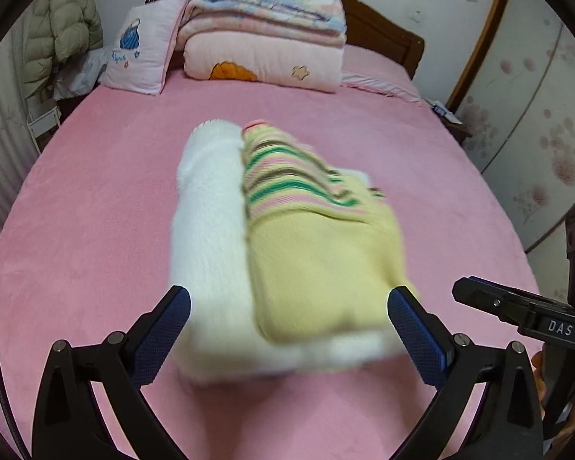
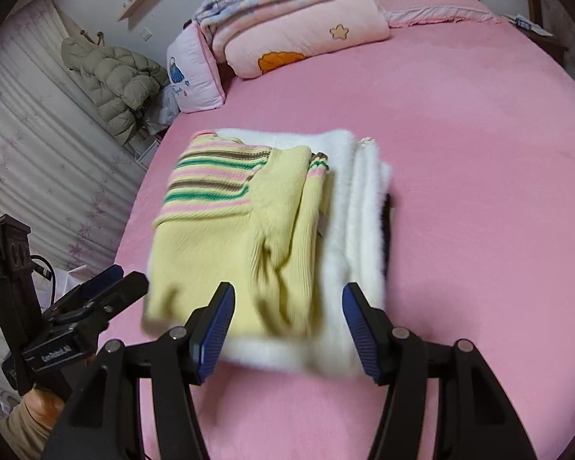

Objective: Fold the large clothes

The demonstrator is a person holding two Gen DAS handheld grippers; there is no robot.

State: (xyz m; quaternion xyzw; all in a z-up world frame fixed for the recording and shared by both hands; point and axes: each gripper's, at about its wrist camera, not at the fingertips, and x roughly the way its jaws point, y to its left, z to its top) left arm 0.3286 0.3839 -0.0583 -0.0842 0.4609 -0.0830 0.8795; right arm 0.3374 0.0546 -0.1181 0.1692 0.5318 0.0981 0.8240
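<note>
A folded yellow sweater [image 1: 318, 253] with pink, green and brown stripes lies on top of a folded white fluffy garment [image 1: 211, 237] on the pink bed [image 1: 96, 199]. My left gripper [image 1: 287, 329] is open, its fingers on either side of the stack's near edge. The same stack shows in the right wrist view, sweater [image 2: 230, 237] on white garment [image 2: 360, 207]. My right gripper [image 2: 287, 329] is open, its blue pads astride the near edge of the stack. Neither gripper holds cloth. The right gripper also shows in the left wrist view [image 1: 517, 310], and the left gripper in the right wrist view [image 2: 96, 299].
Folded pink quilts [image 1: 264, 38] and a pillow [image 1: 138, 53] are stacked at the bed's head. A padded beige coat [image 1: 57, 30] hangs at the left by curtains. A wardrobe with flower print [image 1: 536, 115] stands at the right.
</note>
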